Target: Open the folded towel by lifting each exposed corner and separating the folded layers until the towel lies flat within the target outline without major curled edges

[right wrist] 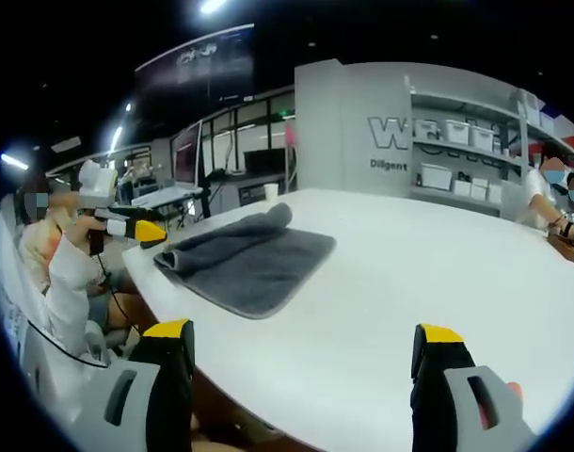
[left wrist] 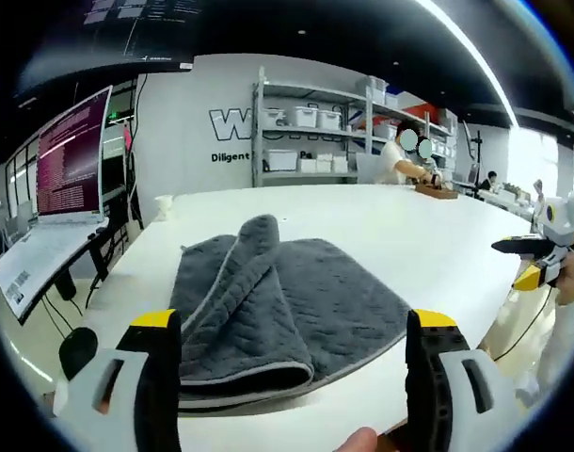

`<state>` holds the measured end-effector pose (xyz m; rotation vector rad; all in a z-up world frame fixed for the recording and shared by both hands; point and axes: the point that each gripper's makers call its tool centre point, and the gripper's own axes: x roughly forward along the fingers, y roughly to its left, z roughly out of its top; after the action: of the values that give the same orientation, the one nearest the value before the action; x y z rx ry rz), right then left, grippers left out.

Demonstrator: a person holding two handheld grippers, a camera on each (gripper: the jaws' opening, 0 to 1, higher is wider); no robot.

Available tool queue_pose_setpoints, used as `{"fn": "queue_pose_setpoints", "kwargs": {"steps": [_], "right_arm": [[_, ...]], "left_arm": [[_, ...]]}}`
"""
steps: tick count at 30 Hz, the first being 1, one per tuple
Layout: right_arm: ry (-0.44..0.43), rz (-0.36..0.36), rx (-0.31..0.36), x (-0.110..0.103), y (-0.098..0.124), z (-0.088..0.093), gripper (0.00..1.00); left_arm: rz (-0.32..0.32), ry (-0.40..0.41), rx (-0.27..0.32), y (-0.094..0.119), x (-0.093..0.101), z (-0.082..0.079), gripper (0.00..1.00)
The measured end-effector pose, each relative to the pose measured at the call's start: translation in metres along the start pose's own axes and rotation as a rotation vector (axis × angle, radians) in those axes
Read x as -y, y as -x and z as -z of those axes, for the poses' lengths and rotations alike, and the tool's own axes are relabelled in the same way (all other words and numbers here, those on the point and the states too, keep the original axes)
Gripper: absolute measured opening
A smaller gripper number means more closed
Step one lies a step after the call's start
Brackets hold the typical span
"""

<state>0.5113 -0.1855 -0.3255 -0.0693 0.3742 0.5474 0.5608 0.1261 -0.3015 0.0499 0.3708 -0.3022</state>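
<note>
The folded towel (left wrist: 278,306) is lying just ahead of the wide-open, empty left gripper (left wrist: 292,377), while the equally open, empty right gripper (right wrist: 301,386) is hanging well off it.

The grey wall (left wrist: 188,104) behind the storage shelves (left wrist: 310,122) carries large white lettering — only a "W" reads, the rest hidden by the shelves. Below it, smaller dark text begins "Diligent". Left of that wall, the monitor (left wrist: 72,151) shows lines of text — too small to read.
</note>
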Motion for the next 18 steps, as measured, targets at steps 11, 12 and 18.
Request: {"fn": "queue_pose_setpoints", "kwargs": {"steps": [11,12,18], "right_arm": [[0.001,-0.012,-0.027,-0.003,-0.010,0.007,0.96],[0.001,-0.012,-0.031,-0.002,-0.011,0.008,0.96],[-0.001,-0.017,-0.044,-0.004,-0.014,0.012,0.96]], "left_arm": [[0.025,0.025,0.062,0.010,0.019,-0.039,1.00],[0.021,0.029,0.083,0.011,0.021,-0.041,1.00],[-0.013,0.033,0.079,0.019,0.022,-0.024,1.00]]}}
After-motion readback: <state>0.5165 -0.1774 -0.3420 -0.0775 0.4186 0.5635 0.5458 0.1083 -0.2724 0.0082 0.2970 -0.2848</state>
